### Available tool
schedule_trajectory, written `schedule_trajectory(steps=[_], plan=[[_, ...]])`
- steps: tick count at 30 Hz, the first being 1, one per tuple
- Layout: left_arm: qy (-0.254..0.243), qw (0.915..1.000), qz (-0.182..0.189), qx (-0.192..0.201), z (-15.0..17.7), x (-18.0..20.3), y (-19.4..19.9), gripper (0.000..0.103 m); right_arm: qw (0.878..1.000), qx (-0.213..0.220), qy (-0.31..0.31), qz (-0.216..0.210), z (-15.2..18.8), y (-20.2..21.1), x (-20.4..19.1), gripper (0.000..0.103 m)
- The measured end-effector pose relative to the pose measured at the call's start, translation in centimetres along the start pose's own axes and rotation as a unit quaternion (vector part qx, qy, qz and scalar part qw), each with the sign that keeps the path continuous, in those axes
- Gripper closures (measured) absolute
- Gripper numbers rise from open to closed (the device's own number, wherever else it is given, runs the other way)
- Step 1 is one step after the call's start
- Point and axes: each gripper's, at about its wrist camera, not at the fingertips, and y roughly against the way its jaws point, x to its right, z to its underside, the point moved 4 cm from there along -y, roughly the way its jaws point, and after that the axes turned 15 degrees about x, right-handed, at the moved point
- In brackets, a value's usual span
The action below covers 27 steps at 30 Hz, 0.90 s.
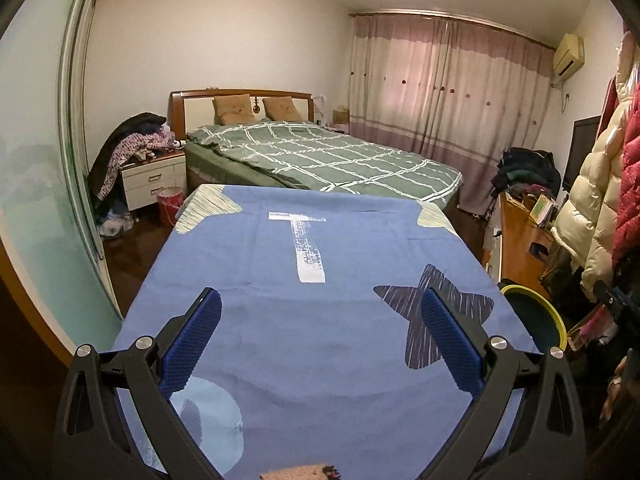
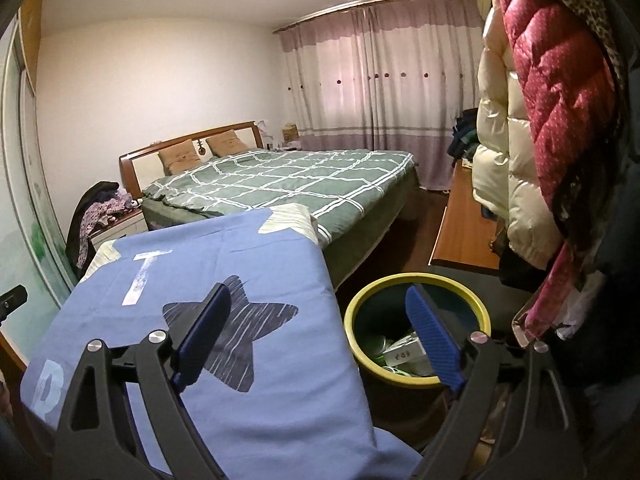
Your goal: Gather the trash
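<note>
A round bin with a yellow rim (image 2: 416, 280) stands on the floor to the right of the table covered in a blue cloth (image 2: 224, 264). Inside it lie several pieces of trash, among them a white box (image 2: 404, 350) and green-white wrappers. My right gripper (image 2: 316, 300) hovers above the table's right edge and the bin, open, with nothing between its blue pads. My left gripper (image 1: 320, 304) is open too, empty, over the blue cloth (image 1: 320, 248). The bin's yellow rim (image 1: 532, 300) shows at the right of the left wrist view.
A bed with a green checked cover (image 1: 320, 156) lies beyond the table. Puffy jackets (image 2: 540, 120) hang close on the right above a wooden desk (image 2: 460, 236). A nightstand piled with clothes (image 1: 148, 168) and a red bucket (image 1: 170, 204) stand at the left.
</note>
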Motion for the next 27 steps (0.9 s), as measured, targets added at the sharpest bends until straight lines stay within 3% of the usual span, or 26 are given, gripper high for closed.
schedule_trajectory(steps=[27], plan=[[-0.005, 1.0000, -0.001, 0.004, -0.4, 1.2, 0.2, 0.005, 1.000, -0.004, -0.001, -0.004, 0.0, -0.3, -0.5, 0.018]])
